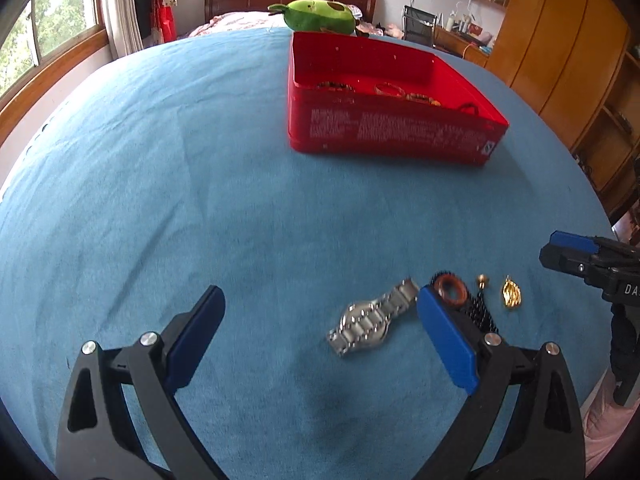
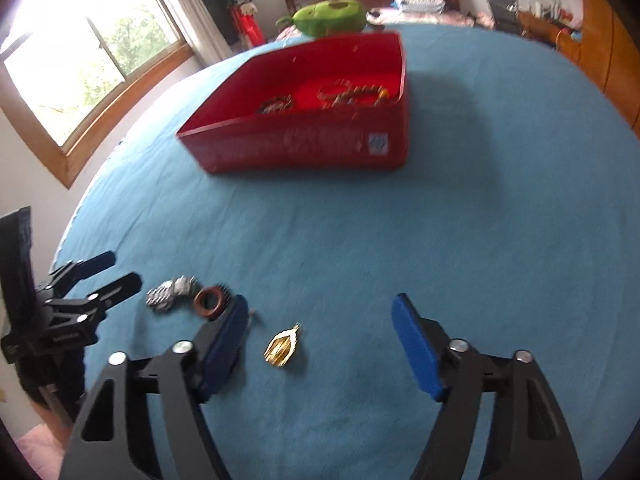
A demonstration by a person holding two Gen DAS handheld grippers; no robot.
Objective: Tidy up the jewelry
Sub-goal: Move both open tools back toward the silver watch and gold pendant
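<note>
Loose jewelry lies on the blue cloth near me. My left gripper is open, and a silver watch lies between its fingers, close to the right one and untouched. Just past that finger are a brown ring, a black beaded piece and a gold pendant. My right gripper is open over the gold pendant, which lies free near its left finger. The watch and brown ring lie left of it. A red box farther back holds several bracelets.
The blue cloth covers a round table. Each gripper shows in the other's view: the right gripper, the left gripper. A green plush toy sits behind the red box. A window is at the left, wooden cupboards at the right.
</note>
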